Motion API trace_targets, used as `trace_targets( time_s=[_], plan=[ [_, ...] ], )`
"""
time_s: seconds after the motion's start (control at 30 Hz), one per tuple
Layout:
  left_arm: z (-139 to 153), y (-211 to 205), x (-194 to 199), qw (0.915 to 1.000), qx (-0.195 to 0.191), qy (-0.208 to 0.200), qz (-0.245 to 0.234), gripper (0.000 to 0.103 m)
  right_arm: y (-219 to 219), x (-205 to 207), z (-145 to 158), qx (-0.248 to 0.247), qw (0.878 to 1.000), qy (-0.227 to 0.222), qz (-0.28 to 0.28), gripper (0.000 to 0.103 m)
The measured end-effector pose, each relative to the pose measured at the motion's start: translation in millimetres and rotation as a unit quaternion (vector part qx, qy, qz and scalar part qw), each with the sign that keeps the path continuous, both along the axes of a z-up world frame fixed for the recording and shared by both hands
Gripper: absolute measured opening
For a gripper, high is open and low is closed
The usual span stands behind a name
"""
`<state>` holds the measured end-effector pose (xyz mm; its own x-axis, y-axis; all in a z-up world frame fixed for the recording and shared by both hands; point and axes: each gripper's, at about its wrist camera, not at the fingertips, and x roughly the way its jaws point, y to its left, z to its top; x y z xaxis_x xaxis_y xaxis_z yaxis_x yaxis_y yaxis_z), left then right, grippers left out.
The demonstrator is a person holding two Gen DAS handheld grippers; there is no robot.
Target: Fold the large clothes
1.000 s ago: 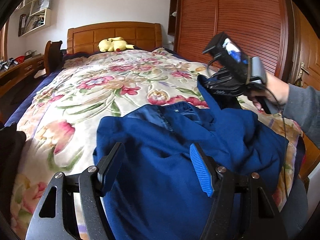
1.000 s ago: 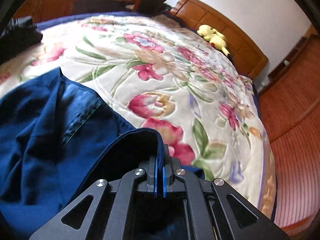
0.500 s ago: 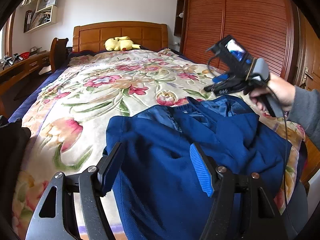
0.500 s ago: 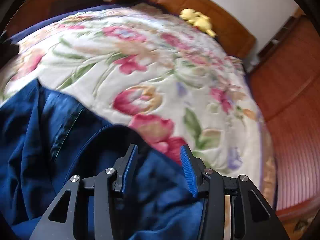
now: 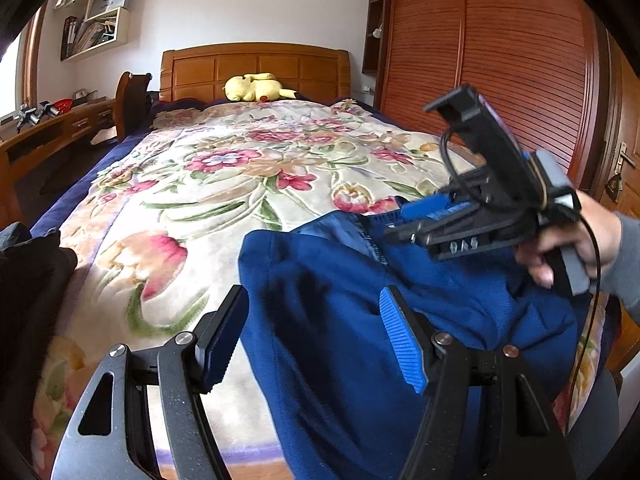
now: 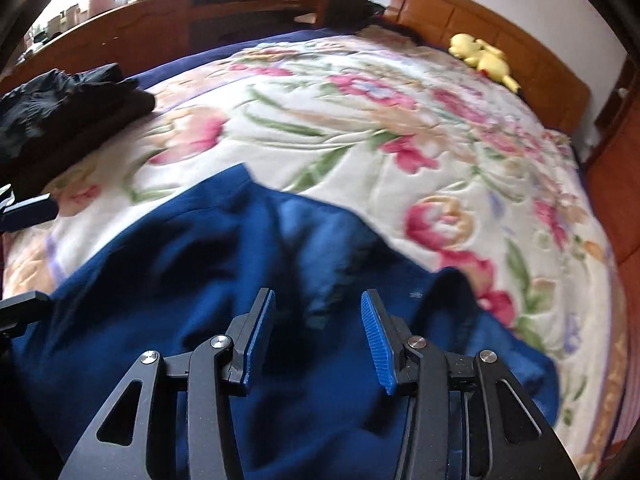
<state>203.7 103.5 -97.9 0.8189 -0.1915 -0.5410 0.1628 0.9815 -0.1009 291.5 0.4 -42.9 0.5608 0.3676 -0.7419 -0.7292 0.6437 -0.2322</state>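
A large blue garment (image 5: 360, 288) lies crumpled at the near end of the bed, on the floral blanket (image 5: 224, 184). It fills the lower half of the right wrist view (image 6: 240, 272). My left gripper (image 5: 316, 332) is open and empty, hovering over the garment's near left part. My right gripper (image 6: 316, 332) is open and empty just above the garment's far right part; in the left wrist view (image 5: 404, 220) it hovers over the garment's collar area, held by a hand.
A dark pile of clothes (image 6: 60, 100) lies on the bed's left edge, also in the left wrist view (image 5: 28, 280). A yellow plush toy (image 5: 254, 88) rests by the wooden headboard (image 5: 256, 68). A wooden wardrobe (image 5: 500, 60) stands right, a desk (image 5: 48, 128) left.
My right gripper opened and let go of the garment's edge, which dropped onto the pile. It then swung left over the garment. My left gripper stayed open and drew back a little.
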Motion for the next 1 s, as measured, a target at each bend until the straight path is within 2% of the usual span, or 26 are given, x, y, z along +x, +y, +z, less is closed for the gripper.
trace_targets(
  time_s=[0.17, 0.4, 0.43, 0.47, 0.5, 0.57, 0.6, 0.77, 0.93, 0.97, 1.0],
  plan=[
    [-2, 7, 1, 1.0, 0.0, 0.002, 0.006, 0.069, 8, -1, -17, -0.007, 1.0, 0.029, 0.008, 0.046],
    [-2, 13, -2, 1.0, -0.003, 0.0, 0.009, 0.069, 16, 17, -37, -0.022, 0.995, 0.098, 0.024, 0.046],
    [-2, 13, -3, 1.0, -0.003, 0.0, 0.009, 0.069, 19, 20, -40, -0.026, 0.994, 0.1, 0.027, 0.045],
    [-2, 14, -3, 1.0, -0.003, 0.0, 0.009, 0.069, 21, 20, -42, -0.03, 0.994, 0.1, 0.032, 0.038],
    [-2, 14, -3, 1.0, -0.002, 0.0, 0.009, 0.069, 24, 20, -42, -0.033, 0.994, 0.098, 0.037, 0.026],
    [-2, 15, -3, 0.9999, -0.002, 0.001, 0.01, 0.069, 28, 24, -42, -0.043, 0.995, 0.08, 0.044, 0.007],
    [-2, 16, -3, 0.9999, -0.003, 0.001, 0.01, 0.069, 30, 24, -38, -0.045, 0.996, 0.067, 0.045, 0.005],
    [0, 19, -7, 0.9999, -0.005, -0.001, 0.01, 0.069, 39, 35, -8, -0.025, 0.999, -0.007, 0.035, 0.005],
    [3, 17, -9, 0.9999, -0.009, -0.005, 0.007, 0.069, 55, 43, 23, 0.019, 0.998, -0.051, 0.03, 0.005],
    [4, 16, -9, 0.9999, -0.009, -0.007, 0.005, 0.069, 55, 42, 26, 0.031, 0.998, -0.047, 0.03, 0.006],
    [4, 15, -9, 0.9999, -0.009, -0.007, 0.004, 0.069, 55, 43, 28, 0.041, 0.998, -0.04, 0.03, 0.015]
  ],
)
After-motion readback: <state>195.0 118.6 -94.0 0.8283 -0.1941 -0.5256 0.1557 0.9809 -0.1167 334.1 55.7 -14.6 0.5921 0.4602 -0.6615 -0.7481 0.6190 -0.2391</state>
